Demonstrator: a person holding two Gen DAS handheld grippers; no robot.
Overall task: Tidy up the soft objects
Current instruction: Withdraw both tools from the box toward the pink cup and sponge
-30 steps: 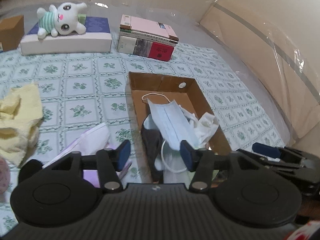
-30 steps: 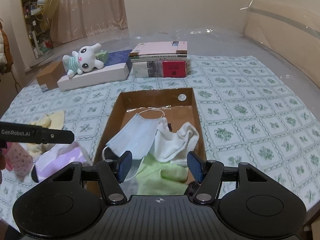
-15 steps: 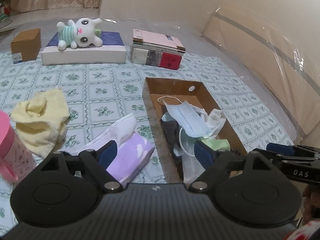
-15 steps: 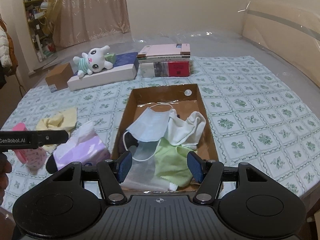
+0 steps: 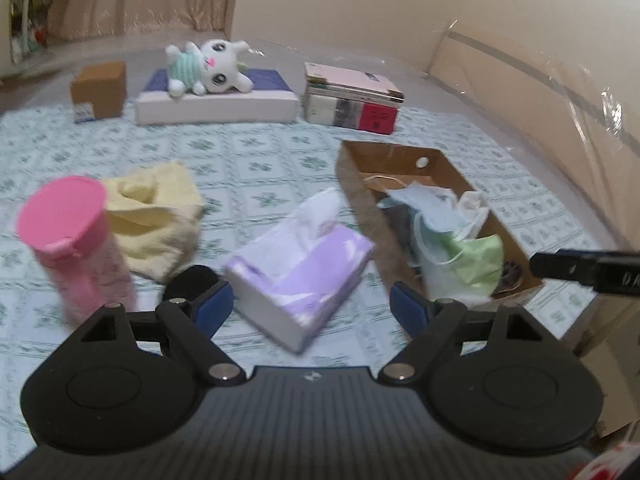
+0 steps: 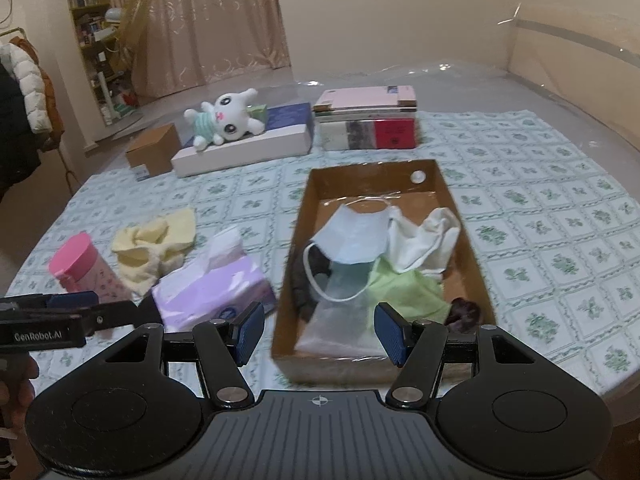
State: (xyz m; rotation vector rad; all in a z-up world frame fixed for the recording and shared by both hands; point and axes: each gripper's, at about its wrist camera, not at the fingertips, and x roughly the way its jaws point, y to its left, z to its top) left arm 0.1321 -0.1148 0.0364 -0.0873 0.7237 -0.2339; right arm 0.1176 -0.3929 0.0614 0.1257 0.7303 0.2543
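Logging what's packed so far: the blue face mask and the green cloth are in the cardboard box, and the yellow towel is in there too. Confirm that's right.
Not quite. The blue face mask and green cloth do lie in the cardboard box, but the yellow towel is not in it: it lies on the tablecloth to the box's left, beyond the tissue pack, as the right wrist view shows.

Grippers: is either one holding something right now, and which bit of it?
Nothing is held. The left gripper has open jaws above the purple tissue pack, not touching it; the right gripper is open and empty.
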